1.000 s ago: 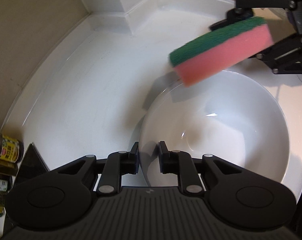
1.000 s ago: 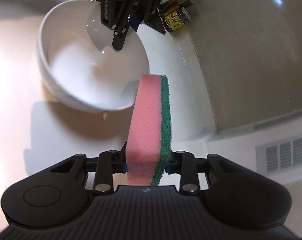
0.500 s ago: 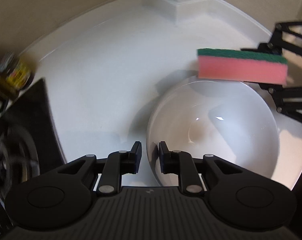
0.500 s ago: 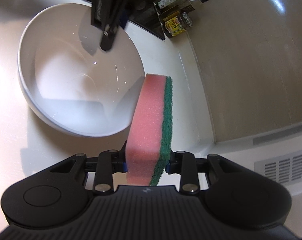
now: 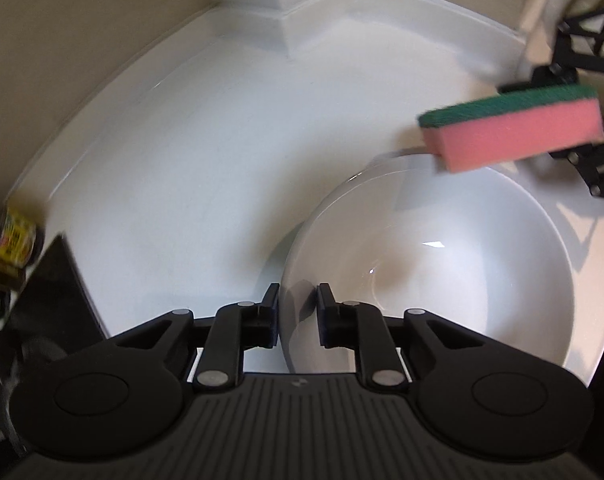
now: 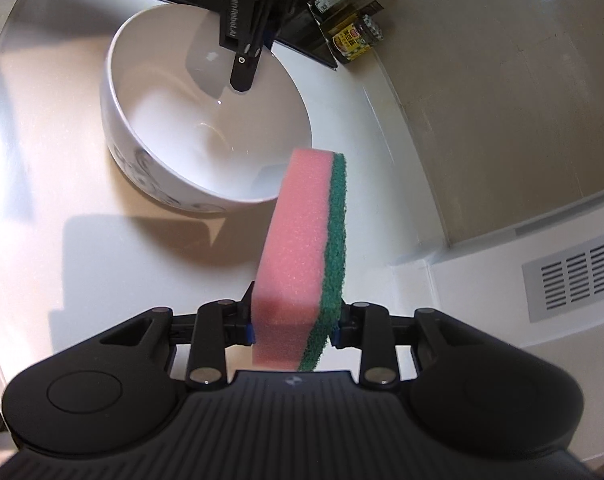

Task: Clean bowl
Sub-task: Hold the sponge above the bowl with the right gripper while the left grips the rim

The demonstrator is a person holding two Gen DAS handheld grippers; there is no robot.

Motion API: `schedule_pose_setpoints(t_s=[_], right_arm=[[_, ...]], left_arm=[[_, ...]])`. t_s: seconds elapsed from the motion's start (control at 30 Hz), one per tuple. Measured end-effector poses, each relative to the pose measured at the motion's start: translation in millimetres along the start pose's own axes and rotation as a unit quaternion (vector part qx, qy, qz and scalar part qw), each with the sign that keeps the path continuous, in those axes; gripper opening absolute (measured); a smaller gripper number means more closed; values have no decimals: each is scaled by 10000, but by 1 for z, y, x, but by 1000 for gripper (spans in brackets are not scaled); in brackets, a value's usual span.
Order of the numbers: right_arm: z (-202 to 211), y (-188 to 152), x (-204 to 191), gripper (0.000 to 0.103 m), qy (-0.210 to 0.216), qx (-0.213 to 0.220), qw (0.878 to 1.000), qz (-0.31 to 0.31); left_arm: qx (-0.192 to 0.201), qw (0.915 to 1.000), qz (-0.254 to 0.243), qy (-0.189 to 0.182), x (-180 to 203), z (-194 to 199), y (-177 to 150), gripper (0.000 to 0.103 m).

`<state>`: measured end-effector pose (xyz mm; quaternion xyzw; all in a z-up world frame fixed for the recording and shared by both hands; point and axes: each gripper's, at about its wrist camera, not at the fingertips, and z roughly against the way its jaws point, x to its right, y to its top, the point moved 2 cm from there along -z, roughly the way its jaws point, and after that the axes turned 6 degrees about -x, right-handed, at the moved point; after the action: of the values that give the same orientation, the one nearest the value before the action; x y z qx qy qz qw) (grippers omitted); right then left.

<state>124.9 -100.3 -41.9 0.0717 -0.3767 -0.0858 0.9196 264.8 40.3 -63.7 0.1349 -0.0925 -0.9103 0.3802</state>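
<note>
White bowl (image 6: pixel 206 120) is sitting on the table (image 6: pixel 82 264), its rim pinched by left gripper (image 5: pixel 298 312) jaws. Right gripper (image 6: pixel 292 320) jaws are squeezing the sponge (image 6: pixel 305 256) above; hard scrubbing risks tipping it.

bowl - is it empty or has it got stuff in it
Empty, as far as the views show: the bowl has a bare, glossy white inside in both views. The sponge hangs outside its rim, not in it.

1 bowl (image 6: pixel 150 160), 1 sponge (image 6: pixel 302 248), perhaps 4 bottles (image 6: pixel 353 36).
</note>
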Motion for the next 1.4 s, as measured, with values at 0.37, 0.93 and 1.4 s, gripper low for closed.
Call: schedule_pose_setpoints(t_s=[0.37, 0.93, 1.4], right_arm=[[-32, 24, 20, 28, -216, 122, 9988, 433], [-24, 16, 11, 28, -199, -1, 9997, 166], [7, -13, -10, 28, 131, -349, 9965, -752]], left_arm=[[29, 9985, -553, 8, 4, -7, 16, 22], [134, 9995, 294, -5, 13, 17, -9, 25], [127, 9980, 601, -140, 5, 32, -27, 19]])
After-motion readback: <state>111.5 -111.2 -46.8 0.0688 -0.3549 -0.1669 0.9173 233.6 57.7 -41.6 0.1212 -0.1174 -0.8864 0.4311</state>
